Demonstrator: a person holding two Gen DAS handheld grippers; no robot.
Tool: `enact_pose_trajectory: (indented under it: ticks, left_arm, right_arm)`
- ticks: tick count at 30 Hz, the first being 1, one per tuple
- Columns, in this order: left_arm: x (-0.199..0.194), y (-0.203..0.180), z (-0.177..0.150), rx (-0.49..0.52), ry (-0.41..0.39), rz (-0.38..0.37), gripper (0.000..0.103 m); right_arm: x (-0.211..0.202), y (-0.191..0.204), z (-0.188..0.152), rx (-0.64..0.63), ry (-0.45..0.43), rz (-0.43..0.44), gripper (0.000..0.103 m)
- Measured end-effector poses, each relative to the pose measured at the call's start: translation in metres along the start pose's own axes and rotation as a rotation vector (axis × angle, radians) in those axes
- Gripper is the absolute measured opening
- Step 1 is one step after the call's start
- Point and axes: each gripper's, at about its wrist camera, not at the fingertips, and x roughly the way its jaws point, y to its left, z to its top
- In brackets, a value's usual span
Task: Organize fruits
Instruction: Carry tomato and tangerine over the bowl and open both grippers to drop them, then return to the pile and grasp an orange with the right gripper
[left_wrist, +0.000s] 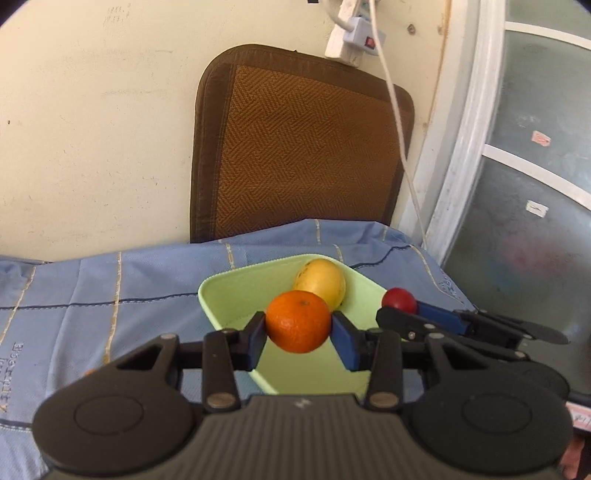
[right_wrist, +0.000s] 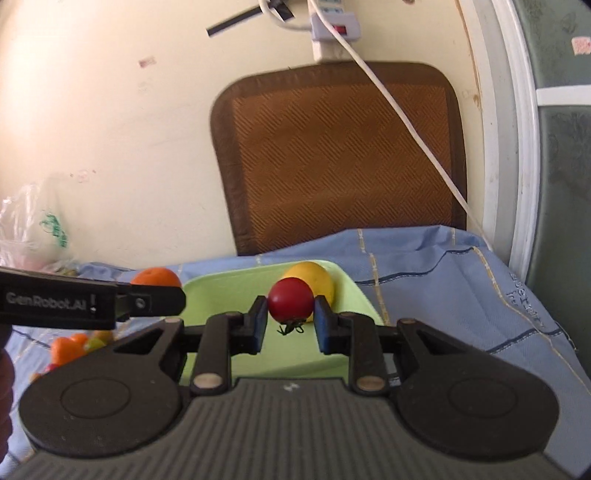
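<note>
The left tongs (left_wrist: 298, 334) are clamped on an orange (left_wrist: 298, 321), both pads pressed to its sides, and hold it above the near part of a pale green tray (left_wrist: 221, 295). They point forward and tilt somewhat downward. A yellow mango (left_wrist: 325, 282) lies in the tray's far corner, at about one o'clock from the orange.

The right tongs (right_wrist: 290, 325) grip a small red tomato (right_wrist: 290, 302) with its green stem hanging down, also over the tray (right_wrist: 229, 291). They sit nearly closed and angle down more shallowly. Seen from the left wrist, they stand at three o'clock of the orange, at the tray's right rim.

The tray rests on a blue checked cloth (left_wrist: 110, 295) covering the bench. More fruit (right_wrist: 74, 345) lies on the cloth at nine o'clock in the right wrist view.
</note>
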Motion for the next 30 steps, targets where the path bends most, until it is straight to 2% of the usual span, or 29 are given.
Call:
enact_pose_trajectory:
  ticks: [9,14,16,17,22,26,30]
  left_arm:
    - [0.031,0.001,-0.004,-0.014,0.052,-0.005,0.038]
    - [0.037,0.002,-0.009,-0.018,0.063,-0.002,0.040]
    - [0.036,0.001,-0.010,-0.013,0.060,0.001,0.048]
    - [0.036,0.001,-0.010,-0.010,0.058,0.006,0.055]
    - [0.015,0.001,-0.008,-0.008,0.016,0.008,0.056]
    - [-0.023,-0.003,-0.009,0.027,-0.068,0.004,0.056]
    - [-0.067,-0.002,-0.024,0.080,-0.141,0.014,0.056]
  right_arm:
    - [0.015,0.004,-0.009,-0.054,0.049,-0.009,0.030]
    - [0.014,0.006,-0.011,-0.074,0.039,-0.034,0.031]
    - [0.013,0.007,-0.012,-0.078,0.031,-0.040,0.032]
    - [0.012,0.007,-0.013,-0.078,0.026,-0.041,0.034]
    - [0.008,0.001,-0.013,-0.041,0.004,-0.043,0.034]
    - [0.003,-0.006,-0.012,0.007,-0.043,-0.060,0.034]
    - [-0.006,-0.009,-0.011,0.047,-0.112,-0.073,0.034]
